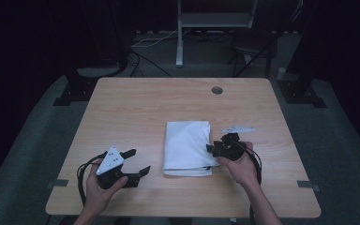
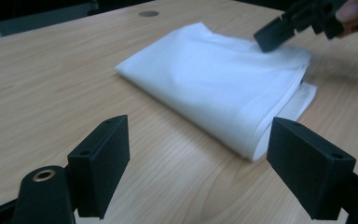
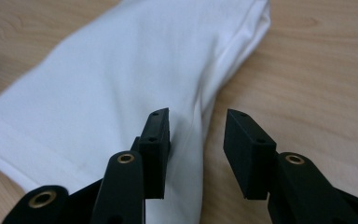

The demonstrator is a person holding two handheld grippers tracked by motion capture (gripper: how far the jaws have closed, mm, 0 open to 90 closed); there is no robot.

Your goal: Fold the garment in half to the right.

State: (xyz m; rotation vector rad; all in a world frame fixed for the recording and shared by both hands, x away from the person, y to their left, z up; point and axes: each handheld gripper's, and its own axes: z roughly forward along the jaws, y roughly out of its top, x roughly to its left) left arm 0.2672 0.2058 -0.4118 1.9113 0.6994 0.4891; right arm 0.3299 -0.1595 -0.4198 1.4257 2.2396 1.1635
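A folded white cloth [image 1: 187,147] lies flat on the wooden table [image 1: 136,105], a little right of centre. My right gripper [image 1: 210,149] rests at the cloth's right edge, held from the near side and pointing left. In the right gripper view its jaws [image 3: 198,140] stand partly open, one pad over the cloth [image 3: 112,93] and one over bare wood, pinching nothing. My left gripper [image 1: 138,161] hovers left of the cloth with its jaws wide open and empty. The left gripper view looks between its fingertips [image 2: 205,163] at the cloth [image 2: 214,79], with the right gripper [image 2: 279,32] on the cloth's far side.
A round cable hole [image 1: 217,90] sits near the table's far edge. Beyond the table stand a metal frame [image 1: 180,42] and a dark chair [image 1: 253,44] on the floor. Bare wood stretches across the far half and left side of the table.
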